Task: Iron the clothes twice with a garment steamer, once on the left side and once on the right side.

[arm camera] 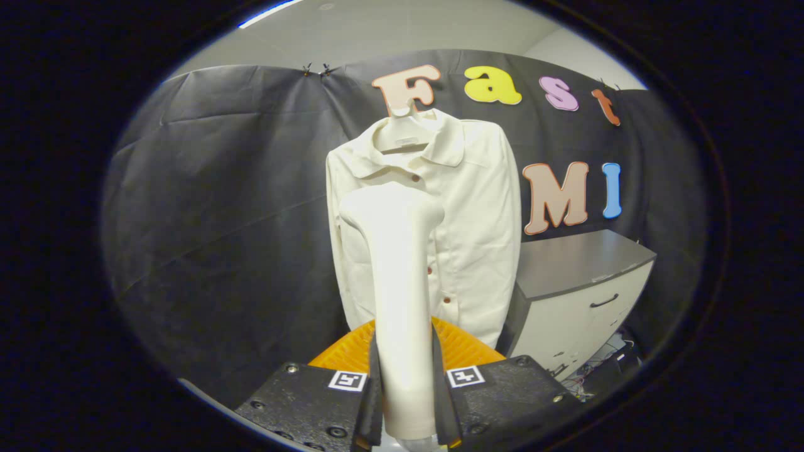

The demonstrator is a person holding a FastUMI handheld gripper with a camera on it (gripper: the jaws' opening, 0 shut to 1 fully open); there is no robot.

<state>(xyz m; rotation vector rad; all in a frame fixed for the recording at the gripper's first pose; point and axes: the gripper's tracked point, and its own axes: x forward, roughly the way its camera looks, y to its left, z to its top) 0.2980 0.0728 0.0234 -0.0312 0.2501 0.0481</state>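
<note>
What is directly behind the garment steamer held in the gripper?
Behind the garment steamer, which the gripper is shut on, hangs a white shirt on a hanger. The steamer covers part of the shirt's front; an orange object shows beneath.

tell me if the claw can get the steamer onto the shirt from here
Probably yes: the claw is shut on the steamer, whose head points at the hanging shirt just beyond, with nothing between them.

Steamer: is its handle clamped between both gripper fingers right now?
Yes, the gripper has both fingers pressed against the steamer handle, its head raised in front of the hanging shirt.
</note>
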